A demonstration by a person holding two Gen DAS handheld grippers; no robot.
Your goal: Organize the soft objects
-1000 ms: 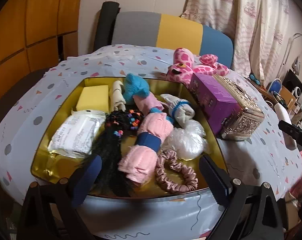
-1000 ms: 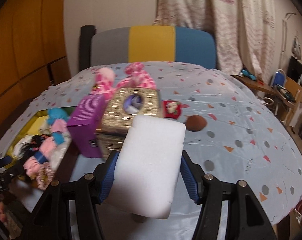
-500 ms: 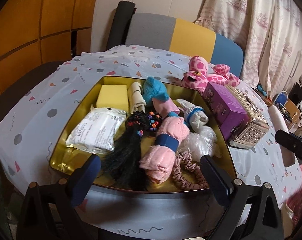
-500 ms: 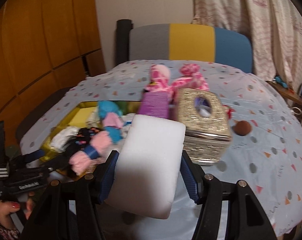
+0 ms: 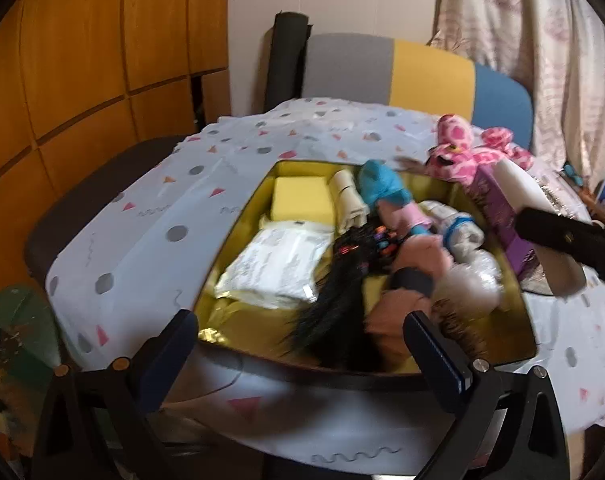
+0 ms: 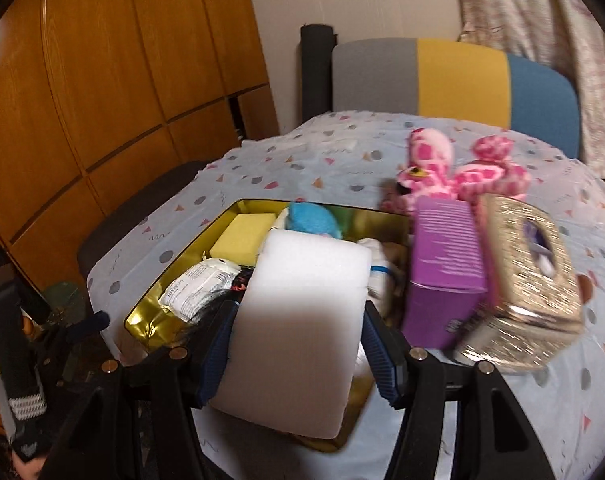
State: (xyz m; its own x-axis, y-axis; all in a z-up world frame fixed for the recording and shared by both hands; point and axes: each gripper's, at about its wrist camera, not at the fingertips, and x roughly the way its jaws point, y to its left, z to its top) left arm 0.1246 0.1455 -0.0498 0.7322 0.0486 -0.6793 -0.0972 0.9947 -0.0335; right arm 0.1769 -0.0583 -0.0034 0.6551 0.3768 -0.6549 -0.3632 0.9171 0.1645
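Observation:
My right gripper (image 6: 298, 356) is shut on a white foam sponge (image 6: 298, 320), its blue pads pressing both long sides. The sponge hangs over the near right part of the gold tray (image 6: 142, 320). In the left wrist view the same sponge (image 5: 518, 188) and right gripper (image 5: 558, 236) come in from the right. My left gripper (image 5: 302, 356) stands open and empty at the gold tray's (image 5: 242, 220) near edge. The tray holds a yellow sponge (image 5: 302, 200), a white packet (image 5: 274, 264), black hair (image 5: 338, 312), pink socks (image 5: 418, 248) and a blue sock (image 5: 382, 188).
A purple box (image 6: 442, 264) and a silver tissue box (image 6: 530, 280) stand right of the tray, with a pink plush toy (image 6: 454, 172) behind them. A striped chair back (image 6: 454, 76) rises beyond the table. Wooden panels (image 6: 102, 80) line the left side.
My right gripper has swung left with the white sponge, from over the open tablecloth to above the tray. The left gripper has shifted a little sideways and stayed open.

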